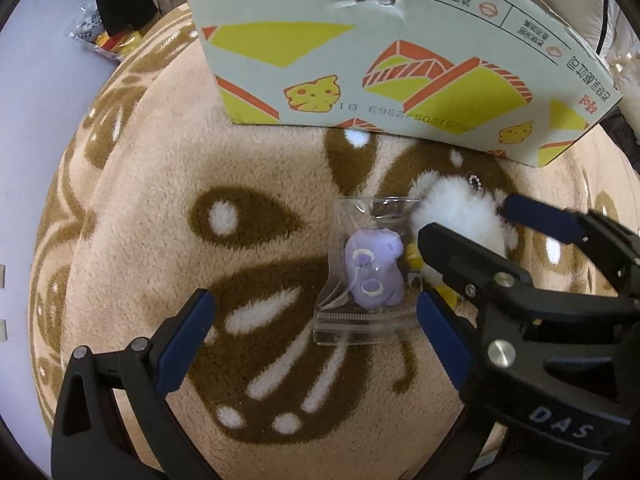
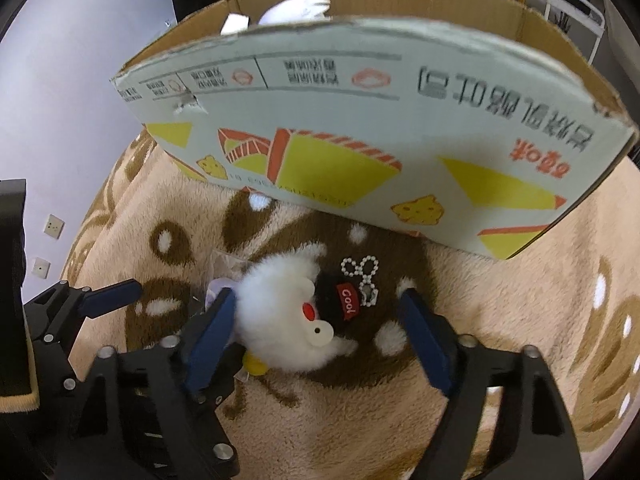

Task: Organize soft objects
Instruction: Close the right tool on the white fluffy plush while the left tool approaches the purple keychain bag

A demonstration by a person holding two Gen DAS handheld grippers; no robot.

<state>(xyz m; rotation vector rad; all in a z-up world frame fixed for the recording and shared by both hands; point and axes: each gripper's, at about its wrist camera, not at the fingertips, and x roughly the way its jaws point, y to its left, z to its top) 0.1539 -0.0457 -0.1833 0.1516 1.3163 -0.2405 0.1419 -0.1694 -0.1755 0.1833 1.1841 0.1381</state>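
A white fluffy plush duck [image 2: 280, 312] with a black "Cool" cap and bead chain lies on the patterned blanket, in front of the cardboard box [image 2: 360, 120]. My right gripper [image 2: 316, 316] is open, its fingers on either side of the duck. The duck also shows in the left wrist view [image 1: 460, 216]. A purple soft toy in a clear plastic bag [image 1: 374, 272] lies just left of the duck. My left gripper [image 1: 312, 312] is open, its fingers astride the bag. The right gripper [image 1: 468, 224] shows in the left wrist view, around the duck.
The beige and brown plush blanket [image 1: 160, 160] covers the surface. The box holds something white [image 2: 300, 6]. A snack packet [image 1: 100, 36] lies at the far left off the blanket. A pale wall with sockets [image 2: 52, 226] is at the left.
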